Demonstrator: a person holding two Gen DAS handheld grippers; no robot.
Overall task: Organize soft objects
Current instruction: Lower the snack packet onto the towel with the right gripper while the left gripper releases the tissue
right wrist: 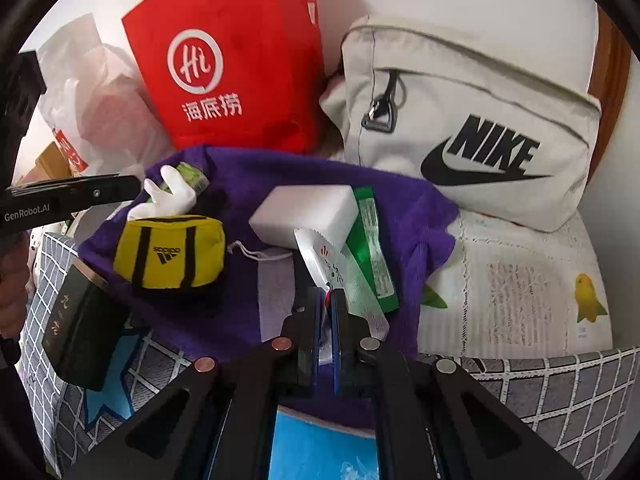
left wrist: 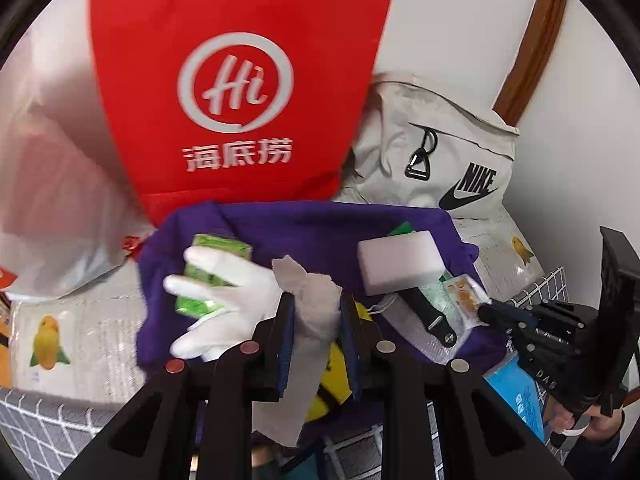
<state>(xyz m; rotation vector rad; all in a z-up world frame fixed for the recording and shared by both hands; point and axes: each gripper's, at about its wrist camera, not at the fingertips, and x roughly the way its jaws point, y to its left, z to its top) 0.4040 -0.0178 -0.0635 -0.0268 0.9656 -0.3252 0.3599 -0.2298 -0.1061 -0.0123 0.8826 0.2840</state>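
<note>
Purple cloth (right wrist: 280, 184) lay spread as the collecting spot; all places are given against it.

Left gripper (left wrist: 316, 308): fingers clenched on a crumpled white tissue (left wrist: 316, 300), held above the cloth's near edge, probably so it could be dropped with the rest.

Right gripper (right wrist: 328, 300): fingers clamped tight on a thin white sachet (right wrist: 320, 260), its free end lying over the cloth's middle against the white sponge block (right wrist: 304, 208).

Yellow pouch (right wrist: 168, 252), white glove (right wrist: 168, 196) and green packet (right wrist: 372, 248) rested on the cloth. Red bag (right wrist: 228, 60) and grey bag (right wrist: 472, 120) stood behind it, likely as destinations.
</note>
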